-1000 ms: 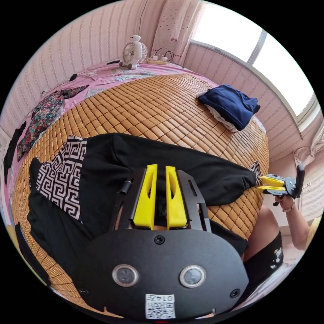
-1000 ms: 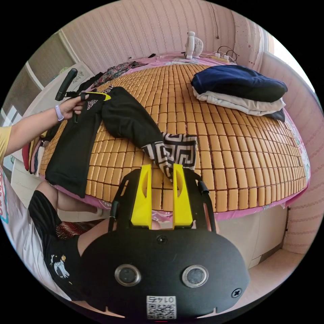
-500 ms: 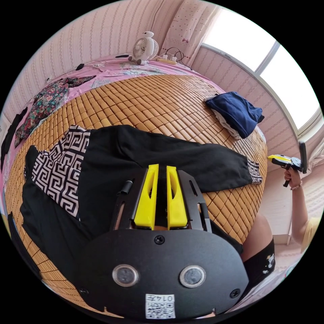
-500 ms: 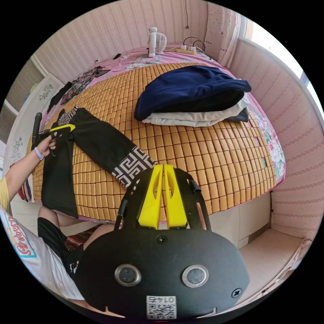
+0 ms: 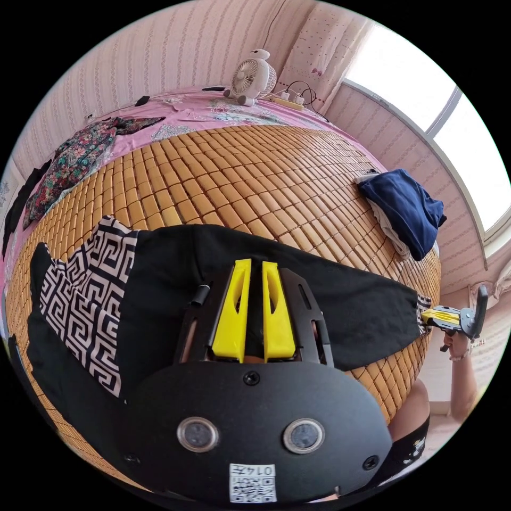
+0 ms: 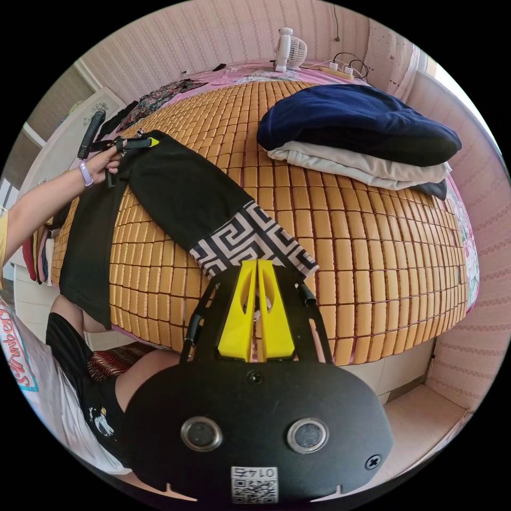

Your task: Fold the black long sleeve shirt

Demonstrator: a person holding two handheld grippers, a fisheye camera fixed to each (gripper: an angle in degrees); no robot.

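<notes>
The black long sleeve shirt (image 5: 175, 255) lies flat on a bamboo mat (image 5: 239, 170), with a black-and-white maze-patterned panel (image 5: 85, 287) on its body. One sleeve (image 6: 181, 186) stretches out straight to a patterned cuff (image 6: 250, 242). My left gripper (image 5: 253, 263) is shut, with black cloth between its jaws near the shoulder; it also shows in the right gripper view (image 6: 151, 142), held in a hand. My right gripper (image 6: 257, 263) is shut at the cuff's near edge, and a bit of patterned cloth shows between its jaws. In the left gripper view it (image 5: 426, 315) meets the cuff (image 5: 424, 306).
A pile of folded clothes with a navy piece on top (image 6: 356, 120) sits on the mat beyond the sleeve. A small white fan (image 5: 253, 77) and a floral garment (image 5: 74, 154) lie at the far side. The person's leg (image 5: 410, 404) stands against the bed's near edge.
The right gripper, shut and clear of the bed half a second ago, has come back to the cuff. The sleeve now lies straighter and longer. The left gripper stays shut on the shirt.
</notes>
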